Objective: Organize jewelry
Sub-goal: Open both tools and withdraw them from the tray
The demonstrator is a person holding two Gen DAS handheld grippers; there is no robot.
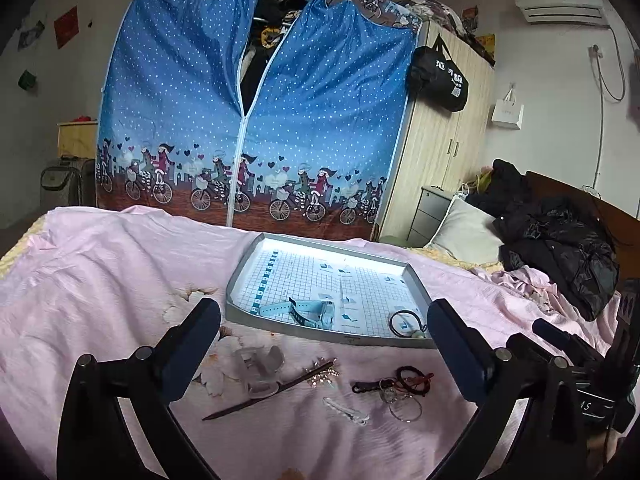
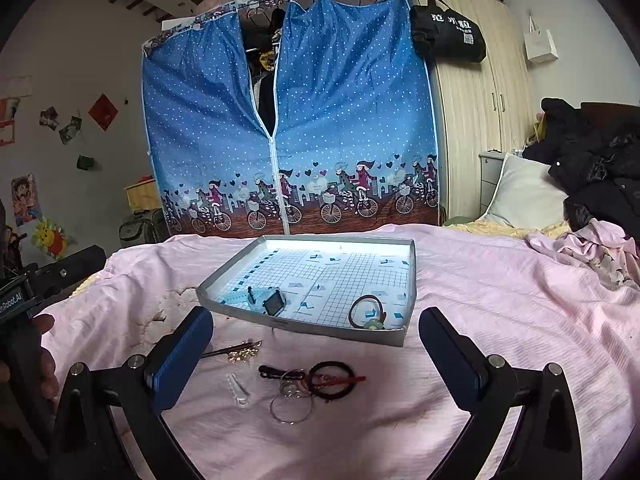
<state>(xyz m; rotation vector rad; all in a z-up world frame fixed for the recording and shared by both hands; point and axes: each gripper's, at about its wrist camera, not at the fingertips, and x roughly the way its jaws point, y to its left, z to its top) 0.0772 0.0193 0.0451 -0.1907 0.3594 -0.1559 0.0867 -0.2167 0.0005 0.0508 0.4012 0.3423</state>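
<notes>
A grey tray (image 1: 256,276) (image 2: 224,280) with a grid lining lies on the pink bedspread. In it are a light-blue watch (image 1: 316,310) (image 2: 268,300) and a black hair tie (image 1: 406,322) (image 2: 366,312). In front of the tray lie a clear hair claw (image 1: 260,368), a dark hair stick with rhinestones (image 1: 280,386) (image 2: 240,348), a clear clip (image 1: 346,408) (image 2: 240,392), silver rings (image 1: 404,406) (image 2: 292,402) and red-black cords (image 1: 400,380) (image 2: 328,380). My left gripper (image 1: 324,348) and right gripper (image 2: 316,352) hover open above these, holding nothing.
A blue zip wardrobe (image 1: 256,120) (image 2: 288,128) stands behind the bed, a wooden cupboard (image 1: 444,140) to its right. Black coats (image 1: 560,240) (image 2: 592,168) and a pillow (image 2: 524,192) sit at the right. A hand (image 2: 44,356) holds the other gripper at the far left.
</notes>
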